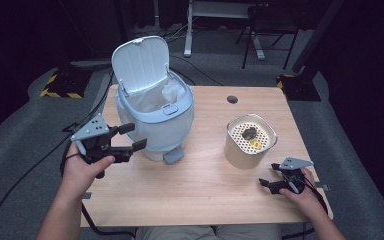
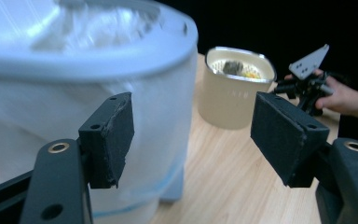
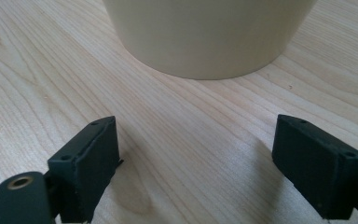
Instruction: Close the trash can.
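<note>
A pale blue bin stands at the table's back left, its lid swung up and a white liner bag inside. My left gripper hovers just left of the bin's front, jaws open with nothing between them. In the left gripper view the bin's wall is close behind the open left gripper. A cream canister stands at the right; its perforated insert holds a dark lump and a yellow scrap. My right gripper rests low on the table just in front of the canister, open and empty.
The bin's foot pedal juts out toward the table's middle. A cable hole sits near the wooden table's far edge. Cables trail off the left side. Desk legs and striped floor bases stand beyond the table.
</note>
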Demonstrator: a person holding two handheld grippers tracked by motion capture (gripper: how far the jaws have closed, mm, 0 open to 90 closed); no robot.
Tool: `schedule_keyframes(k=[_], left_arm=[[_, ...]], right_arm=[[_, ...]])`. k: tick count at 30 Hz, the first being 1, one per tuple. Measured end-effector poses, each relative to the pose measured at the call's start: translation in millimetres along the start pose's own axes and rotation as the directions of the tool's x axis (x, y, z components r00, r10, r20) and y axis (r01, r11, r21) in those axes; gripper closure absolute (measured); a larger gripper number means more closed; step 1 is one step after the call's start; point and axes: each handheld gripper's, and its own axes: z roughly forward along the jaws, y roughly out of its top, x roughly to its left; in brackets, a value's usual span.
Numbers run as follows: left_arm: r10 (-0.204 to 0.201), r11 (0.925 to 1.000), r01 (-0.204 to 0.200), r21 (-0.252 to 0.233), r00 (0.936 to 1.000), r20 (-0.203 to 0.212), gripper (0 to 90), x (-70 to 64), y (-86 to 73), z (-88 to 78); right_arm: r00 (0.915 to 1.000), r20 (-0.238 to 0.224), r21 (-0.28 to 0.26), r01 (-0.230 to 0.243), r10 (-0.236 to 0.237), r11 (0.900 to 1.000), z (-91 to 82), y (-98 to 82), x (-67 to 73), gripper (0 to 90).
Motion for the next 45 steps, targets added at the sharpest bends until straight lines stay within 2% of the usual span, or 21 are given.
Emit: schedule_keyframes(k=[2, 4, 8, 10, 17, 20, 22, 25, 28, 34, 37, 38, 43, 45], left_arm=[[-0.004, 0.9994, 0.005, -0.035, 0.9997, 0.025, 30.3, 7.1, 7.3, -3.7], [-0.005, 0.9984, 0.007, -0.056, 0.9995, 0.03, 29.4, 13.7, 14.2, -6.8], [0.013, 0.9985, -0.014, -0.052, 0.9998, -0.012, 28.7, 24.8, 27.0, -9.8], [0.011, 0.9985, -0.012, -0.054, 0.9997, -0.022, 28.8, 30.6, 33.3, -10.0], [0.0, 0.997, -0.008, -0.077, 0.9951, -0.099, 30.3, 52.5, 54.8, -13.0], [0.032, 0.9964, -0.04, -0.074, 0.9945, -0.099, 30.3, 60.2, 62.3, -14.7], [0.039, 0.9952, -0.047, -0.086, 0.9946, -0.096, 30.4, 66.2, 66.1, -16.4], [0.038, 0.9929, -0.049, -0.108, 0.9938, -0.104, 30.8, 74.7, 72.9, -18.4], [0.019, 0.9913, -0.034, -0.127, 0.9929, -0.117, 30.9, 82.6, 80.8, -18.9], [0.021, 0.9968, -0.035, -0.072, 0.9821, -0.187, 31.1, 95.1, 94.6, -14.7], [-0.012, 0.9959, -0.005, -0.09, 0.9821, -0.188, 31.0, 100.7, 96.4, -10.8], [-0.017, 0.9958, -0.001, -0.092, 0.9804, -0.196, 30.8, 102.0, 96.3, -8.7], [-0.019, 0.9981, 0.006, -0.062, 0.9764, -0.215, 29.3, 106.6, 97.3, 4.9], [-0.021, 0.9983, 0.008, -0.058, 0.9767, -0.214, 29.1, 108.3, 98.5, 9.1]], right_arm=[[1.0, -0.001, 0.001, 0.0, 0.0, 1.0, -0.1, 0.0, -0.1, 14.6], [1.0, -0.001, -0.001, 0.0, 0.0, 1.0, 0.1, -0.1, 0.0, 14.7], [1.0, -0.001, -0.002, 0.0, 0.0, 1.0, -0.1, -0.2, 0.1, 14.8], [1.0, -0.001, -0.001, 0.001, -0.001, 1.0, -0.1, -0.1, 0.1, 14.8], [1.0, -0.001, -0.002, 0.001, -0.001, 1.0, -0.1, -0.2, 0.1, 14.8], [1.0, -0.002, -0.002, 0.0, 0.0, 1.0, -0.1, -0.1, 0.1, 14.8], [1.0, -0.002, -0.002, 0.0, 0.0, 1.0, -0.1, -0.1, 0.1, 14.8], [1.0, -0.001, -0.001, 0.001, -0.001, 1.0, -0.1, -0.1, 0.0, 14.8], [1.0, -0.002, -0.002, -0.001, 0.001, 1.0, -0.1, -0.1, 0.1, 14.8], [1.0, -0.001, -0.003, 0.0, 0.0, 1.0, 0.0, -0.3, 0.2, 14.8], [1.0, -0.003, -0.002, 0.0, 0.0, 1.0, -0.1, -0.3, 0.4, 14.8], [1.0, -0.003, -0.002, 0.0, 0.0, 1.0, -0.1, -0.3, 0.4, 14.8], [1.0, -0.003, -0.002, 0.0, 0.0, 1.0, -0.1, -0.3, 0.4, 14.8], [1.0, -0.003, -0.002, 0.0, 0.0, 1.0, -0.1, -0.3, 0.4, 14.8]])
